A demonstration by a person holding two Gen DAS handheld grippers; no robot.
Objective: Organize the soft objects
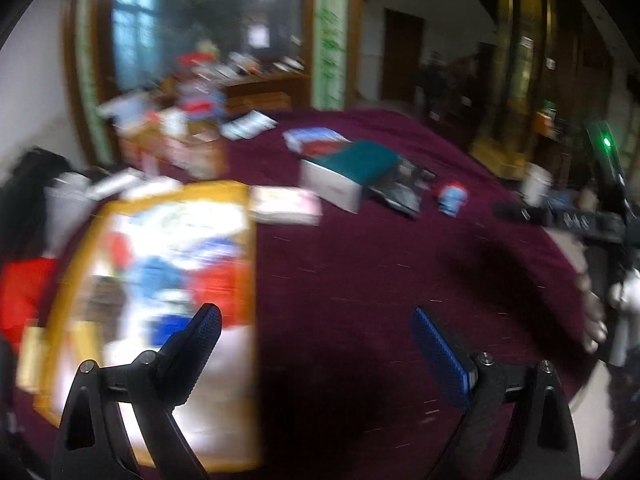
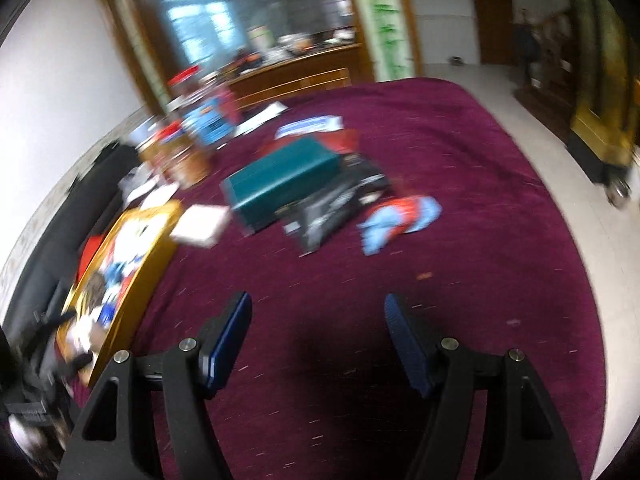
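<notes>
Left gripper [image 1: 316, 332] spread wide, holding nothing, over maroon cloth [image 1: 380, 264]. Left finger [image 1: 204, 328] overlapping the yellow box [image 1: 76, 280], blurred, with red, blue and white soft items inside. Right gripper [image 2: 318, 320] also spread, empty, above bare cloth [image 2: 460, 160]. Box [image 2: 132, 300] at the left edge there. Farther out, mid-cloth: blue-and-red soft bundle [image 2: 400, 218], just beside black packet [image 2: 336, 204] and teal box [image 2: 280, 176]. White pad [image 2: 200, 226] between teal box and yellow box.
</notes>
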